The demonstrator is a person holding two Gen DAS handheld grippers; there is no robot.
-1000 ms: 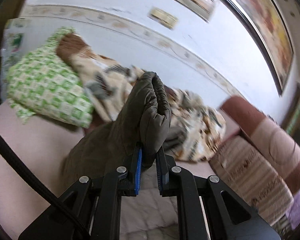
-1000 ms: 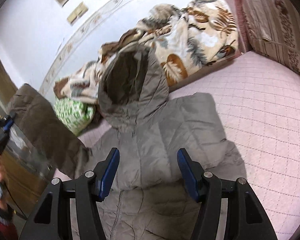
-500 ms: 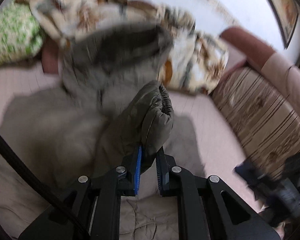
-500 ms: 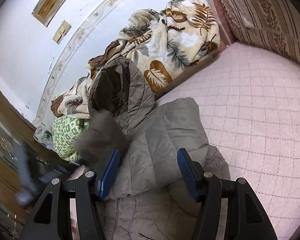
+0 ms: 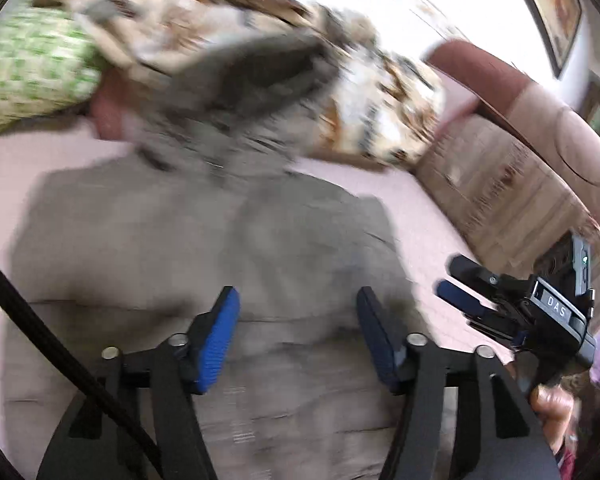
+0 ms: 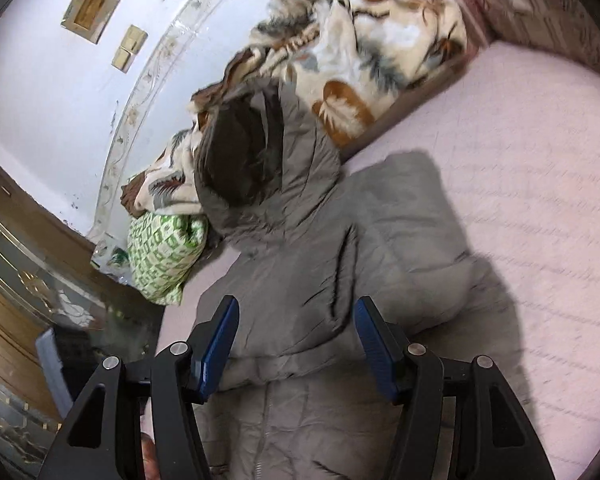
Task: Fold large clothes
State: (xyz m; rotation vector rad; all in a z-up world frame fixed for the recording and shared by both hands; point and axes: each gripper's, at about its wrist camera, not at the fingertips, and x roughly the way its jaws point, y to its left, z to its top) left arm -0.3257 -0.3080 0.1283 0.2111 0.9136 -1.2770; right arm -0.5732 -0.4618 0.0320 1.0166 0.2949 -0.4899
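Observation:
A grey-brown padded hooded jacket (image 5: 204, 264) lies flat on the pink quilted bed, also in the right wrist view (image 6: 312, 280), with both sleeves folded across its body and the hood (image 6: 252, 152) resting against the blanket. My left gripper (image 5: 296, 336) is open and empty just above the jacket's middle. My right gripper (image 6: 296, 340) is open and empty above the jacket's chest; it also shows in the left wrist view (image 5: 464, 284) at the right. The left wrist view is blurred.
A leaf-patterned blanket (image 6: 364, 48) and a green-checked pillow (image 6: 160, 252) lie at the head of the pink bed (image 6: 540, 184). A striped sofa (image 5: 540, 184) stands to the right. A wooden glass-fronted cabinet (image 6: 16, 280) stands at the left.
My left gripper carried the sleeve cuff over the jacket, opened and let it go; the sleeve now lies folded on the body. The right gripper stayed open and shifted slightly.

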